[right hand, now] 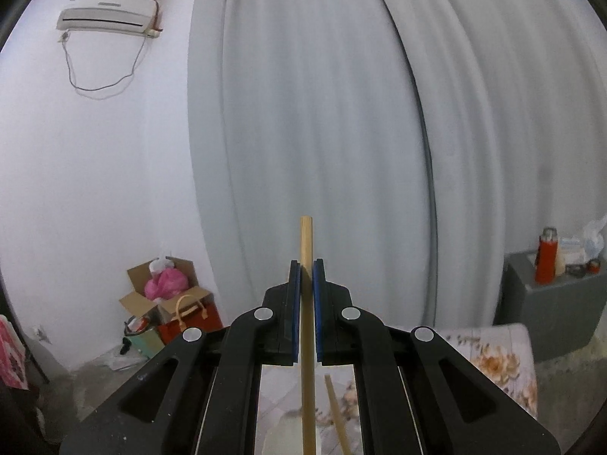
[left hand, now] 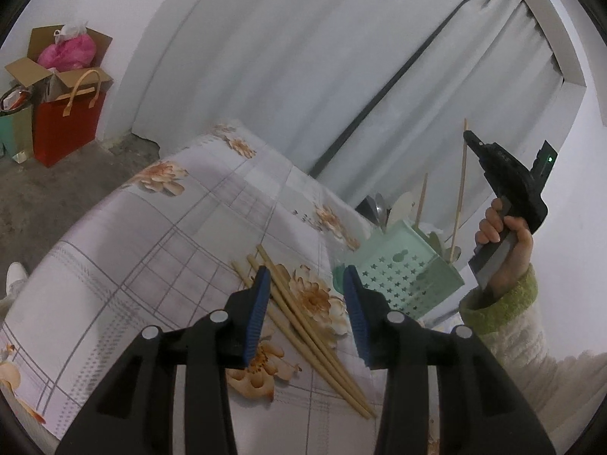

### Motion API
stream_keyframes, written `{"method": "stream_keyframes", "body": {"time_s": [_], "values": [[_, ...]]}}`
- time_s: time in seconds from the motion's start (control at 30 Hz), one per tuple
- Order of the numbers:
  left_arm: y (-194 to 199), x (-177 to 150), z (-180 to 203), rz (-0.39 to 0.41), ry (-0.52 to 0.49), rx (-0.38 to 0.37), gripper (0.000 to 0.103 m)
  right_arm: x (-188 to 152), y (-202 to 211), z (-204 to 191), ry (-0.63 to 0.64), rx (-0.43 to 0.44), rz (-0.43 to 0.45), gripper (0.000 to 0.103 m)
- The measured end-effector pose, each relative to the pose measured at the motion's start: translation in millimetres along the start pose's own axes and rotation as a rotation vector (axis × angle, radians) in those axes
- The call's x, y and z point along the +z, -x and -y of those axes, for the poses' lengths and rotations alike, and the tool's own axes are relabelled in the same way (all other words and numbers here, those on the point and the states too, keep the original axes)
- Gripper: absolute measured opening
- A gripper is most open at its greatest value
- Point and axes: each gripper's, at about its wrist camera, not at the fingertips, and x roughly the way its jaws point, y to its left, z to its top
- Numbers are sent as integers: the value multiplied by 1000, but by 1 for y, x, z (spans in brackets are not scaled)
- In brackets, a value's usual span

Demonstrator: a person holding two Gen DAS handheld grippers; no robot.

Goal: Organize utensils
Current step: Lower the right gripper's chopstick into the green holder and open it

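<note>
Blue-padded left gripper (left hand: 307, 284) is hovering open over loose chopsticks (left hand: 303, 322) beside the green utensil caddy (left hand: 402, 276) on the bench (left hand: 151, 250); the right gripper (right hand: 306, 269) is clamping one chopstick (right hand: 305, 242) above the caddy.

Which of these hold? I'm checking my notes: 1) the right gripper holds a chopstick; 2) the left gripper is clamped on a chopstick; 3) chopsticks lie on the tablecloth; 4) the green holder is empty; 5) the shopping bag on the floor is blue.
1) True: the right gripper is shut on a chopstick.
2) False: the left gripper is open above loose chopsticks.
3) True: they lie on the tablecloth.
4) False: the holder has utensils standing in it.
5) False: the bag is red.
</note>
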Motion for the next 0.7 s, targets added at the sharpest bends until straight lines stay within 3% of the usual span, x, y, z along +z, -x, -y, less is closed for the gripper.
{"method": "stream_keyframes", "body": {"time_s": [0.17,0.7], "values": [[-1,-1,-1,-7,10,-2,38,-7,-13,-2,67,-24,30,4],[2,-1,-9,-12,27,18,38,-27,-28,-12,248,-71,-36,4]]}}
